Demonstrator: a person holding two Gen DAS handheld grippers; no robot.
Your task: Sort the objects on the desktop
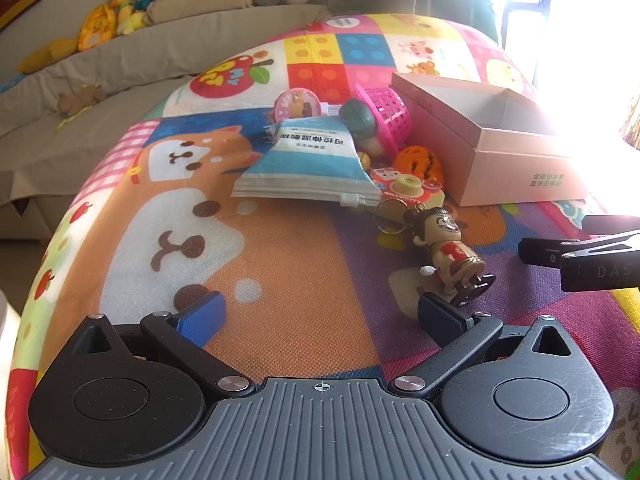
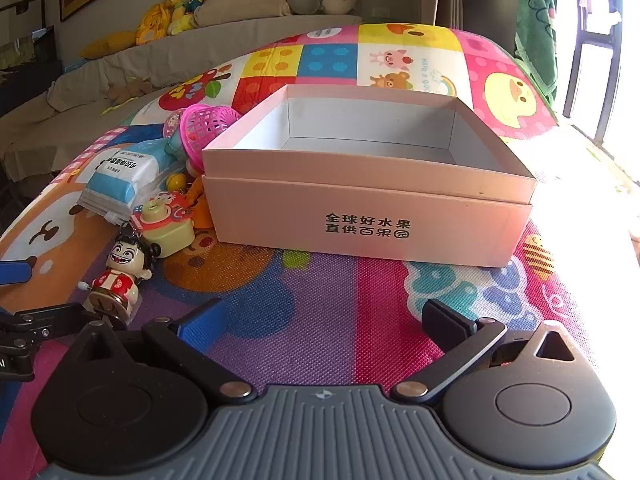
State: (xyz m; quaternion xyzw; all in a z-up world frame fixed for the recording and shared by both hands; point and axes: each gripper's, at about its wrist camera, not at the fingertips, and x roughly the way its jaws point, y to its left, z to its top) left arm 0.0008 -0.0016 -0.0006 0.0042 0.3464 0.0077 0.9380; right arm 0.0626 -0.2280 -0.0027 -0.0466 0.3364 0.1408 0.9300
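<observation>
A pink cardboard box (image 2: 368, 208) stands open and empty on the colourful mat; it also shows in the left wrist view (image 1: 516, 168). Left of it lies a heap: a blue-white packet (image 1: 308, 160), a pink basket (image 1: 386, 114), an orange toy (image 1: 420, 162), a toy camera (image 1: 408, 190) and a wind-up figure (image 1: 446, 252), which also shows in the right wrist view (image 2: 116, 276). My left gripper (image 1: 320, 316) is open and empty, its right finger just short of the figure's feet. My right gripper (image 2: 324, 324) is open and empty in front of the box.
The table is covered by a cartoon mat (image 1: 288, 264). A sofa with plush toys (image 1: 120, 8) stands behind on the left. Bright window light washes out the right side (image 2: 600, 160). The right gripper's body (image 1: 588, 256) shows at the left wrist view's right edge.
</observation>
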